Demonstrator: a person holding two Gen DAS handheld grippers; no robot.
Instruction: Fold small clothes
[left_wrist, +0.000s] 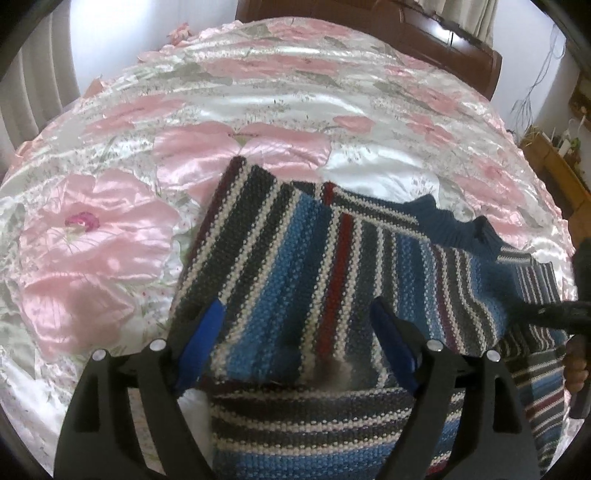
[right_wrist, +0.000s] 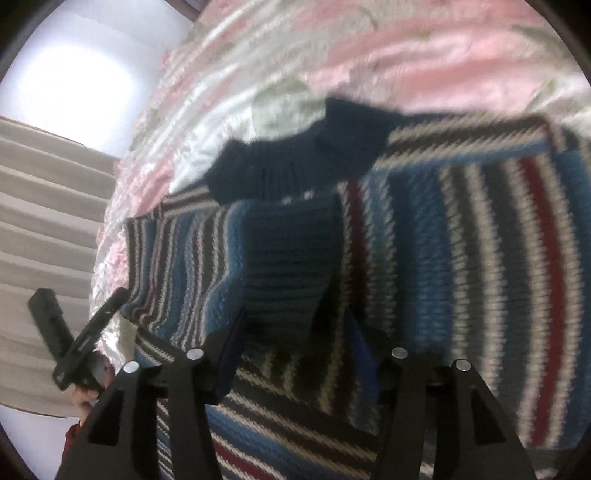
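Pink floral satin bedspread (left_wrist: 229, 103) fills the frame's upper half; striped knit sweater (left_wrist: 295, 258) lies lower centre, partly folded; left hand-held gripper (left_wrist: 299, 314) spread wide above it; right hand-held gripper (right_wrist: 295, 321) seemingly released, view blurred.

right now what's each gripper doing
left gripper: open, fingers spread over the striped knit sweater
right gripper: open, holding nothing, above the sweater's navy cuff
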